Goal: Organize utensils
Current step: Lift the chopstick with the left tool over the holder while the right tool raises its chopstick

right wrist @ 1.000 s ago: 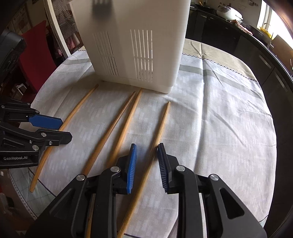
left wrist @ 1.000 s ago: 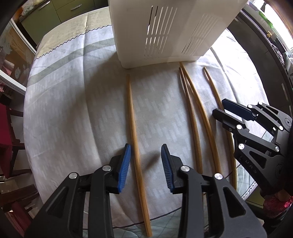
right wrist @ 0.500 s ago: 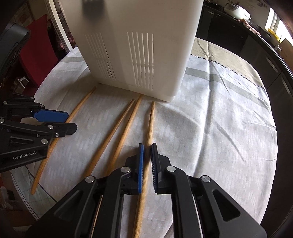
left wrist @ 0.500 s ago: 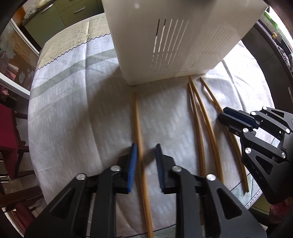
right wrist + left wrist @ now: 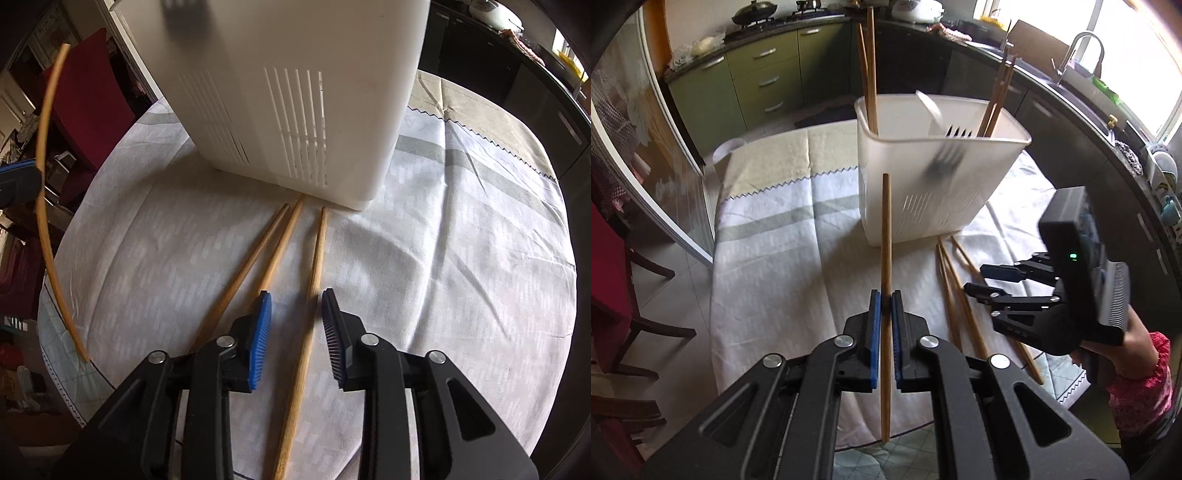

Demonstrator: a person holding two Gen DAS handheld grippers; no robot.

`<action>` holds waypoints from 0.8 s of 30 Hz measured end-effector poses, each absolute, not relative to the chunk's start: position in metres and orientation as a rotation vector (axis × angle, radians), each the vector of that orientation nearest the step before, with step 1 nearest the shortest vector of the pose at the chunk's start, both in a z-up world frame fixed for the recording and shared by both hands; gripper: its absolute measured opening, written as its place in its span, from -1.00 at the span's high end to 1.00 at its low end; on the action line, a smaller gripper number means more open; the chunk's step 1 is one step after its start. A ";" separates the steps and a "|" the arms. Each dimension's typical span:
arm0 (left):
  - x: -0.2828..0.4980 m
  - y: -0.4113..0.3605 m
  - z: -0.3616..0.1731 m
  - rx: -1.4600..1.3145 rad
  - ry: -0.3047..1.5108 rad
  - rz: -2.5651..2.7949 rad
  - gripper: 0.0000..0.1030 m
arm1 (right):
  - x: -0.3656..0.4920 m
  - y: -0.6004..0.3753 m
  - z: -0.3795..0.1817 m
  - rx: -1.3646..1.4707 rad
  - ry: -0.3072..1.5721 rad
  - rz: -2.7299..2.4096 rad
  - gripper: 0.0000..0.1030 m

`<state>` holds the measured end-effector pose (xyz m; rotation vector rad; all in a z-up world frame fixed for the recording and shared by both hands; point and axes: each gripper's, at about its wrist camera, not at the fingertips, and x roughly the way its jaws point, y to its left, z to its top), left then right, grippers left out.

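Note:
My left gripper [image 5: 885, 295] is shut on a wooden chopstick [image 5: 886, 236] and holds it lifted above the table, in front of the white slotted utensil holder [image 5: 923, 192]. The holder has chopsticks and a fork standing in it. Three more chopsticks [image 5: 956, 291] lie on the cloth to the right. My right gripper [image 5: 295, 302] is open and low over the table, its blue pads on either side of one lying chopstick [image 5: 314, 280]. Two other chopsticks [image 5: 258, 258] lie just left of it. The lifted chopstick [image 5: 46, 206] shows at the far left.
The round table has a white and grey cloth [image 5: 775, 258]. Red chairs [image 5: 609, 295] stand to the left. Green kitchen cabinets [image 5: 757, 74] and a counter with a sink [image 5: 1082, 74] run along the back.
My left gripper has shut on the chopstick and lifted it off the table. My right gripper was nearly shut around its chopstick and now stands open around it.

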<state>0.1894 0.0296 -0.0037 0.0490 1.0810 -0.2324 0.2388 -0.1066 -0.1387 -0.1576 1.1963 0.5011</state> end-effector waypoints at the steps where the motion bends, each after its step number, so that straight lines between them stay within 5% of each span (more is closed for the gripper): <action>1: 0.180 0.030 0.005 0.052 1.054 -0.236 0.89 | 0.238 -0.104 -0.139 -0.168 1.190 0.493 0.44; 4: 0.151 0.031 0.025 0.065 0.996 -0.238 0.89 | 0.239 -0.102 -0.139 -0.211 1.155 0.442 0.84; 11: 0.128 0.032 0.034 0.078 0.965 -0.250 0.89 | 0.238 -0.121 -0.131 -0.126 1.118 0.445 0.86; 24: 0.106 0.037 0.038 0.085 0.946 -0.253 0.89 | 0.154 -0.195 -0.020 0.078 0.682 0.474 0.86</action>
